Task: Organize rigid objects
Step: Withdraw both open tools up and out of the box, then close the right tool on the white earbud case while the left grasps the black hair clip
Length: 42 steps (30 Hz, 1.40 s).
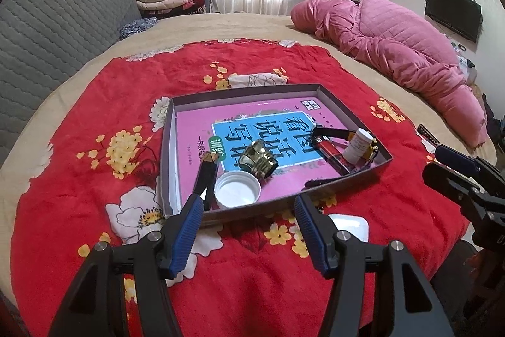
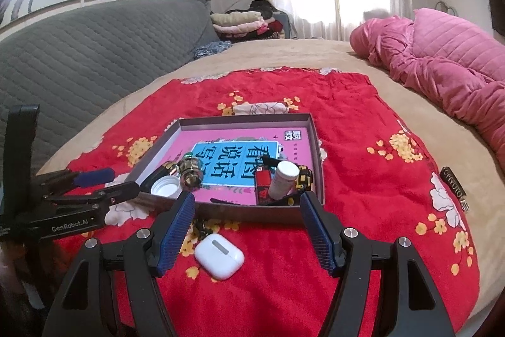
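A shallow grey box (image 1: 172,147) (image 2: 317,147) sits on a red flowered cloth (image 1: 94,103). It holds a pink book (image 1: 202,119), a white cap (image 1: 236,188) (image 2: 165,185), a gold fitting (image 1: 257,158) (image 2: 191,171), a white pill bottle (image 1: 356,144) (image 2: 282,179), a red lighter (image 1: 331,152) (image 2: 262,187) and a black strap (image 1: 206,176). A white earbud case (image 2: 219,255) (image 1: 352,226) lies in front of the box. My left gripper (image 1: 249,204) is open at the box's near edge. My right gripper (image 2: 246,204) is open above the earbud case.
A pink quilt (image 1: 394,43) (image 2: 448,62) lies on the bed at the right. A grey quilted headboard (image 1: 53,21) stands at the left. A dark tag (image 2: 454,183) (image 1: 427,136) lies on the cloth at the right. Folded clothes (image 2: 243,21) are stacked at the back.
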Each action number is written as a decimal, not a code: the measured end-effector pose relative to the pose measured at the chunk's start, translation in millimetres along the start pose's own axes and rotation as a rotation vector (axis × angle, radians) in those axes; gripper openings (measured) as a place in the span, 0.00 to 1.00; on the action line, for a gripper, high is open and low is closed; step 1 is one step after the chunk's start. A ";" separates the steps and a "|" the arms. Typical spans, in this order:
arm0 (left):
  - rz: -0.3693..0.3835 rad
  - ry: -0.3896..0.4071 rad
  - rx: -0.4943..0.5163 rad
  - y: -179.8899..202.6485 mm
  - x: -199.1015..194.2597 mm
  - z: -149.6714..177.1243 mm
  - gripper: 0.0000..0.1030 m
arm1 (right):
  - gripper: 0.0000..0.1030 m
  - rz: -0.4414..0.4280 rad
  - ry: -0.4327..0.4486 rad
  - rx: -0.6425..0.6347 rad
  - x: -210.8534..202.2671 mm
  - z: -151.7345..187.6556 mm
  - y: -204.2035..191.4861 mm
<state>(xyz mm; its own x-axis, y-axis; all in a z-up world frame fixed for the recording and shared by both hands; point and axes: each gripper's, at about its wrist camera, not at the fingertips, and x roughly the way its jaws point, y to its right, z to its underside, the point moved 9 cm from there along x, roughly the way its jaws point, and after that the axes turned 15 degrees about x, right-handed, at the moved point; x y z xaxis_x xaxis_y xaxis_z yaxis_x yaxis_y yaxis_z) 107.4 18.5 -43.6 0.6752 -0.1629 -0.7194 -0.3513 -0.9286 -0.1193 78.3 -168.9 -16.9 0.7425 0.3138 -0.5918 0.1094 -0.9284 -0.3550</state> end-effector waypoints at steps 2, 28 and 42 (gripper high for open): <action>0.003 -0.005 0.004 2.0 -1.4 2.0 0.58 | 0.69 -0.004 -0.007 -0.004 -1.3 2.8 -0.4; 0.080 -0.075 0.033 29.1 10.5 19.1 0.58 | 0.69 -0.015 -0.192 -0.081 39.6 59.3 -16.5; 0.122 -0.131 0.021 40.6 33.5 30.7 0.58 | 0.69 -0.004 -0.263 0.006 63.2 69.6 3.4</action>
<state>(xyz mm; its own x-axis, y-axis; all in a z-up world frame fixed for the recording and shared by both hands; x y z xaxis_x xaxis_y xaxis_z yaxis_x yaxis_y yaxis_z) 95.8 -14.4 -93.5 0.5367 -0.2283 -0.8123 -0.4398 -0.8973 -0.0385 79.6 -138.4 -105.9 0.5445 0.3593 -0.7579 0.1076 -0.9260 -0.3617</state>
